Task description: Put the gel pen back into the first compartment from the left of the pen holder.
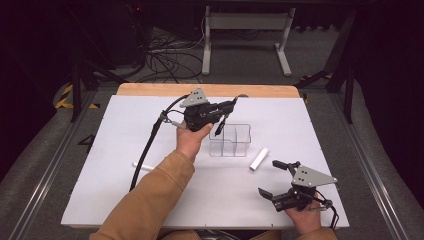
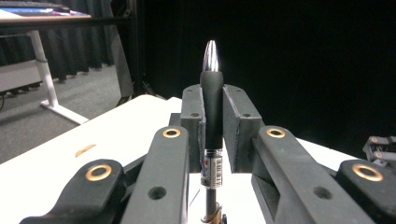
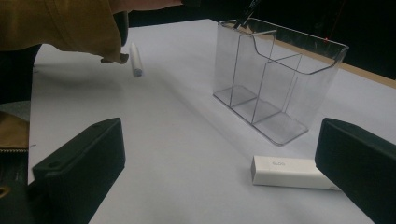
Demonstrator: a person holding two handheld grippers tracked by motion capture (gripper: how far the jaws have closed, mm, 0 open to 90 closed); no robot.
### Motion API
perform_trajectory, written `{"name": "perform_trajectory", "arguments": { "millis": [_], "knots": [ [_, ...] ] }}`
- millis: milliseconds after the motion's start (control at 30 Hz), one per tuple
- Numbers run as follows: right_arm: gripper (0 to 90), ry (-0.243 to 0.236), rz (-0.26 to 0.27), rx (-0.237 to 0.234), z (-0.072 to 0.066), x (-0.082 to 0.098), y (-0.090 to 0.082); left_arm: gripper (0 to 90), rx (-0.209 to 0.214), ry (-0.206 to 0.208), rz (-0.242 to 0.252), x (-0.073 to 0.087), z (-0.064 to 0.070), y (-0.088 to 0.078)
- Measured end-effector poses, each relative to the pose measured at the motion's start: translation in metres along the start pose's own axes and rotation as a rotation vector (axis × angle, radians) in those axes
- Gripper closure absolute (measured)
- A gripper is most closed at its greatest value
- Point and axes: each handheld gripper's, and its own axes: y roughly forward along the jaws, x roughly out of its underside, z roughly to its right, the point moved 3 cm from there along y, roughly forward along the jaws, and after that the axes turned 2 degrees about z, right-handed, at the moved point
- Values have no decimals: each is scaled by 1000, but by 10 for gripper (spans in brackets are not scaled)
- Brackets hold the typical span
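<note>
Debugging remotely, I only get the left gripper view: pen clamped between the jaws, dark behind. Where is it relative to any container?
Observer: In the high view the left gripper holds the pen over the left end of a clear organizer, tip angled down at it.
Operator: Anything in the organizer yet?
Observer: No, the right gripper view shows its compartments empty.
Operator: What's the other gripper doing?
Observer: The right gripper sits open near the table's front right edge, holding nothing.
Operator: Other items out?
Observer: A white eraser lies right of the organizer, a white stick to its left.

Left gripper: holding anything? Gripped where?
Left gripper holds a black pen, pinched on its dark grip section below the silver tip. Right gripper holds nothing.
</note>
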Motion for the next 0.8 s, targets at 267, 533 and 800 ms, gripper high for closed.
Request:
{"name": "perform_trajectory", "arguments": {
  "millis": [267,533,800],
  "knots": [
    [22,-2,0,0,0,0,0,799,-7,-3,-33,6,-1,-2],
    [21,-2,0,0,0,0,0,799,-12,-7,-54,12,-2,-6],
    [22,1,-1,0,0,0,1,790,-3,7,-91,14,2,-8]
  ]
}}
